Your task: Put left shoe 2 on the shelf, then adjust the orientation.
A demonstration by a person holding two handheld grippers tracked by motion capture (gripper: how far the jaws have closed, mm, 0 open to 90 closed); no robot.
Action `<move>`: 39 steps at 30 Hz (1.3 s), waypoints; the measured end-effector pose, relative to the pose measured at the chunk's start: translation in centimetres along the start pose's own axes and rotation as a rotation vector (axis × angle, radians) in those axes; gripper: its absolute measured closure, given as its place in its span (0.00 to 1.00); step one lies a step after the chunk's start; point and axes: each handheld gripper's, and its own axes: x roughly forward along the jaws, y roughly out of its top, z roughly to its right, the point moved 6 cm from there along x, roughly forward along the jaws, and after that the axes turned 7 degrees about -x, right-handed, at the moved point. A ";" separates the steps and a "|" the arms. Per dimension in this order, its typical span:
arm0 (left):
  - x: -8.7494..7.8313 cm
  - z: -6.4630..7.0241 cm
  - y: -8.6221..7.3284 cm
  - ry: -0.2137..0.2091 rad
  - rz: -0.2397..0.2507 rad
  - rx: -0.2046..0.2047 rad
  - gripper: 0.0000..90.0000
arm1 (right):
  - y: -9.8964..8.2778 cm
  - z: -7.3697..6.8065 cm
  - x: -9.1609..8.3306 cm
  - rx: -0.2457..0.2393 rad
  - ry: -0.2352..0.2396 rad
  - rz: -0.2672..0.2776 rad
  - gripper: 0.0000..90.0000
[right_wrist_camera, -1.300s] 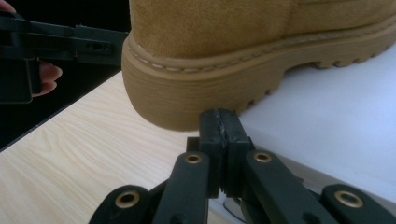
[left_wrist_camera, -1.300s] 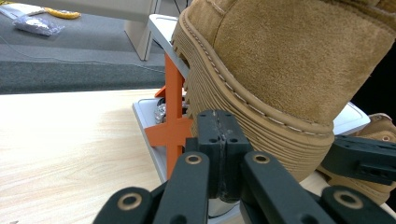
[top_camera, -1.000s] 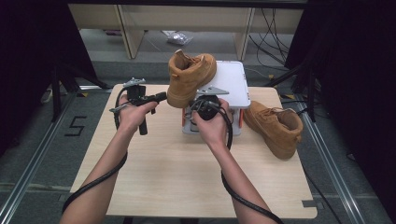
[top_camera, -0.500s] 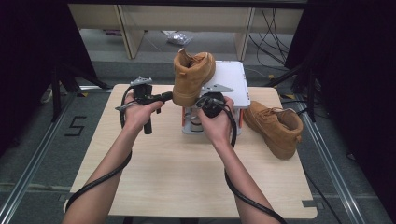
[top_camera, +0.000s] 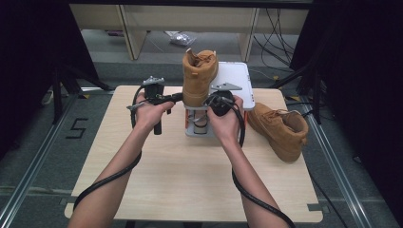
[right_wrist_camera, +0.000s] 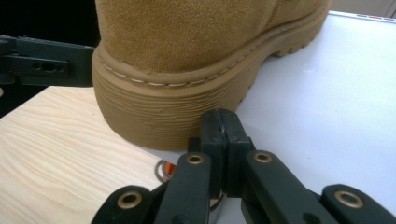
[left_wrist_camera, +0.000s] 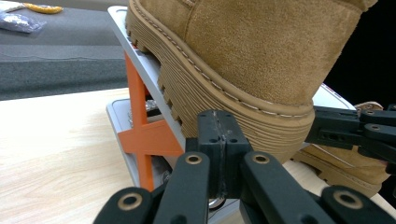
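Boot: we see a tan boot [top_camera: 198, 78] standing on the sloped white platform [top_camera: 240, 80], its heel overhanging the platform's near edge.
Left tongs: we hold the left tongs [top_camera: 179, 98] pressed together with nothing between them, tips at the boot's heel on its left.
Right tongs: our right tongs [top_camera: 207, 101] are likewise closed on nothing, just below the boot's heel.
Stand: orange struts [left_wrist_camera: 140, 135] carry the platform under the boot.
Second boot: it lies right of the platform on the desk [top_camera: 157, 171].
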 end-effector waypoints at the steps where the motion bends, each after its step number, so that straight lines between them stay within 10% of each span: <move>1: 0.1 0.1 0.0 -0.002 -0.002 -0.001 1.00 | 0.0 0.1 0.0 0.002 0.001 0.002 1.00; 12: 0.2 0.2 -0.3 -0.002 0.011 0.021 0.96 | -0.2 0.5 -0.1 -0.008 -0.024 -0.011 0.98; 22: -4.6 -0.5 -0.6 0.006 0.119 0.091 0.77 | -0.6 2.2 -2.7 -0.012 -0.058 0.000 0.82; 39: -7.9 -4.1 -7.7 0.037 0.122 0.023 0.49 | -4.1 7.1 -6.9 0.083 -0.086 -0.007 0.61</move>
